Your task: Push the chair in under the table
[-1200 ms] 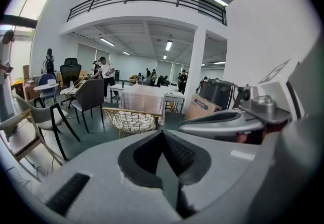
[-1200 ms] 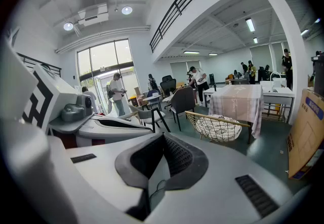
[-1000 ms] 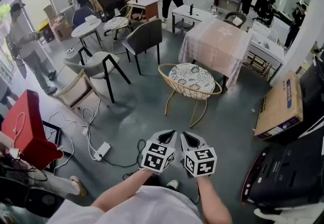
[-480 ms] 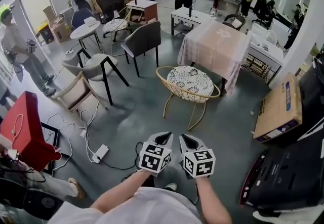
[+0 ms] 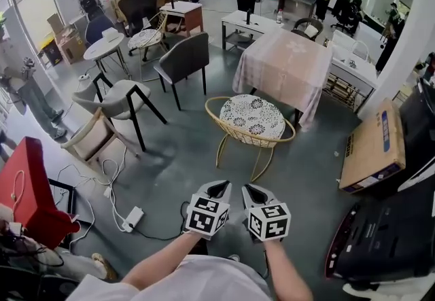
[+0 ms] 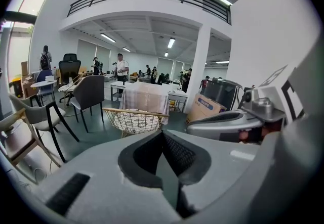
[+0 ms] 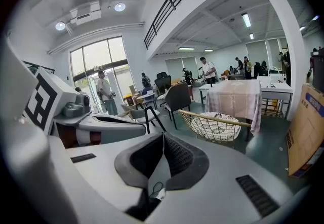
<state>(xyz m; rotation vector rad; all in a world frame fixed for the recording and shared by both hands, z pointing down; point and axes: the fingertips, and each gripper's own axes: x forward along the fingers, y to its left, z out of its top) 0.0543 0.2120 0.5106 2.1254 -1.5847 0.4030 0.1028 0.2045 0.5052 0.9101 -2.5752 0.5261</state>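
Observation:
A gold wire basket chair with a patterned cushion stands on the grey floor, just in front of a table draped in a pale pink cloth. My left gripper and right gripper are side by side at the bottom centre, well short of the chair and pointing toward it. Both are shut with nothing between the jaws. In the left gripper view the chair and table lie ahead beyond the shut tips. The right gripper view shows the chair to the right of its shut tips.
Dark grey chairs and a light grey one stand at the left, with a beige chair nearer. A power strip with cables lies on the floor. A red case is far left, a cardboard box right. Several people stand at the back.
Both grippers and the head view have moved forward together, so the wire chair and table sit a little nearer. People at the back and left have shifted. Both jaws stayed shut.

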